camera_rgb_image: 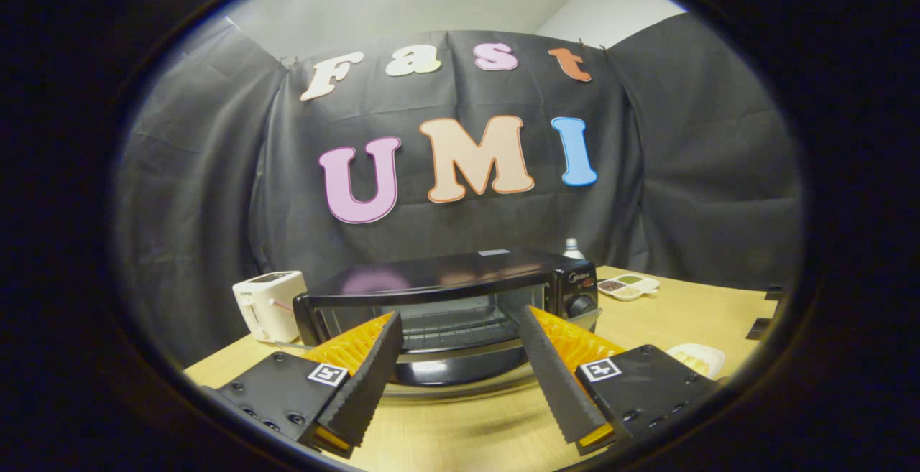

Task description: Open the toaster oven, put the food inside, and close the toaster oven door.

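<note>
Step one, opening: your gripper (460, 343) hangs released, fingers spread, grasping nothing. Toaster oven (449, 307) sits centre frame on the worktop (683, 314), door apparently shut. Food plate (697, 358) lower right. Next, get the fingers onto the door's top handle and pull down.

1. A white pop-up toaster (267, 304) stands near the worktop's left edge, towards the back, close to the booth's dark cloth wall.
2. A clear bottle (573, 248) with a pale cap stands towards the worktop's back edge; just its top part can be seen.
3. A white divided dish (629, 286) sits right of the bottle on the wooden worktop (690, 314), its compartments holding brown and green bits.
4. Small dark objects (765, 314) lie at the worktop's right edge, too small to tell.
</note>
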Demonstrator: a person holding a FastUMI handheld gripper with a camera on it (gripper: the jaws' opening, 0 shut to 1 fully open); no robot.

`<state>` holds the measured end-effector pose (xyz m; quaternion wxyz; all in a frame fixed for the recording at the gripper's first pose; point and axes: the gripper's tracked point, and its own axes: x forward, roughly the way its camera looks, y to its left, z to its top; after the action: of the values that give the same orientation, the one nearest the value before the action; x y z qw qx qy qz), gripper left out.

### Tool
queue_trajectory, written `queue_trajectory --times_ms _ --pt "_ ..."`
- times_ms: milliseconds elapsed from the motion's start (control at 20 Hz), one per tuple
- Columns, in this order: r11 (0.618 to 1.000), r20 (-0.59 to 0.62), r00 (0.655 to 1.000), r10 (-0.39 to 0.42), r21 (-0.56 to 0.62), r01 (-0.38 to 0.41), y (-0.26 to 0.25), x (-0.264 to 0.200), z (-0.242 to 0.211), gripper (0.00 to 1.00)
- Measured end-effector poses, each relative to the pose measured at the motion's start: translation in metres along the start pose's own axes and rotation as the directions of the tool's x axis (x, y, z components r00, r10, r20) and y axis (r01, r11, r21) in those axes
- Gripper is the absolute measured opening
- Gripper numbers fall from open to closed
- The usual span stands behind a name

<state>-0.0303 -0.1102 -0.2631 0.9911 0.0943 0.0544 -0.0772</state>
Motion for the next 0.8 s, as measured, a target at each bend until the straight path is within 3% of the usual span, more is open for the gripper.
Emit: queue_trajectory --times_ms 350,800 --pt "0.996 -0.062 0.995 -0.081 -0.027 0.08 -0.011 -0.023 -0.019 1.0" --pt "0.997 -0.093 0.994 -0.056 0.043 0.06 -0.018 -0.039 -0.031 0.97"
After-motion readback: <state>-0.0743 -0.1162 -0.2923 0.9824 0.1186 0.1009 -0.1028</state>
